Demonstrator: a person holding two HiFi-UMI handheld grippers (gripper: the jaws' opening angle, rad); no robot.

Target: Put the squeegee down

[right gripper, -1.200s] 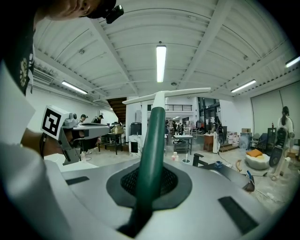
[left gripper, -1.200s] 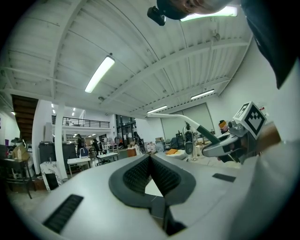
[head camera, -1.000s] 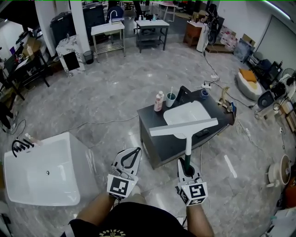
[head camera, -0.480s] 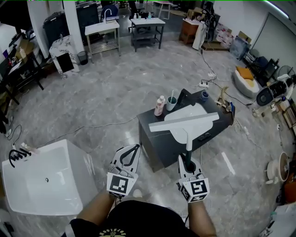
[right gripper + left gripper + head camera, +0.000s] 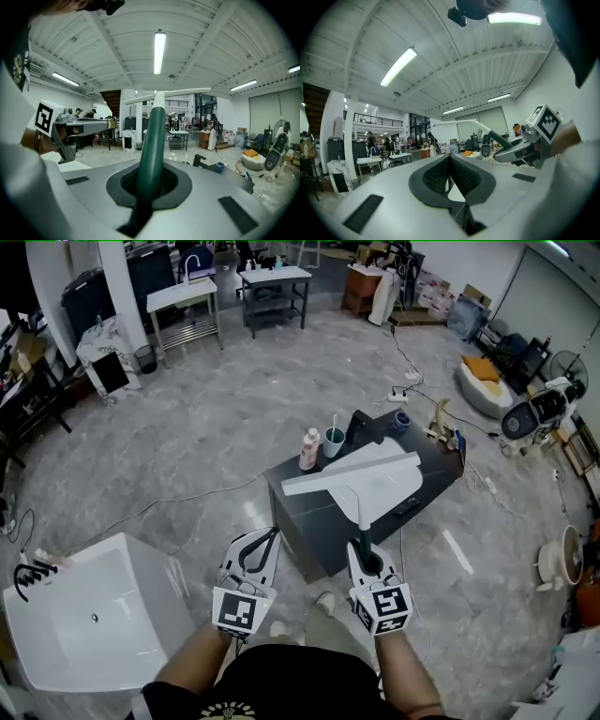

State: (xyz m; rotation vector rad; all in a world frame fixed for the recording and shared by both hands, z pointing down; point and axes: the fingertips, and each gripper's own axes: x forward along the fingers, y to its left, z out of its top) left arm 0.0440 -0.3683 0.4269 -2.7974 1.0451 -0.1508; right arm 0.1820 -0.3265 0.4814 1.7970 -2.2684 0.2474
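Note:
My right gripper (image 5: 364, 557) is shut on the dark green handle of the squeegee (image 5: 360, 512). The squeegee's long white blade (image 5: 352, 473) hangs above the white basin (image 5: 394, 486) in the dark cabinet (image 5: 309, 521). In the right gripper view the handle (image 5: 152, 140) rises straight from the pads and the blade (image 5: 166, 95) lies crosswise at its top. My left gripper (image 5: 270, 540) stays to the left of the right one, before the cabinet's front corner. It is shut (image 5: 450, 161) and holds nothing. In its own view the squeegee (image 5: 461, 123) shows to the right.
On the cabinet's back edge stand a pink-capped bottle (image 5: 309, 448), a cup with a toothbrush (image 5: 334, 440), a black faucet (image 5: 361, 427) and a blue cup (image 5: 401, 419). A white tub (image 5: 84, 615) sits at the lower left. Cables cross the marble floor; tables and clutter line the walls.
Both grippers have come forward toward the cabinet, the right one still shut on the squeegee. The blade now hangs farther over the basin.

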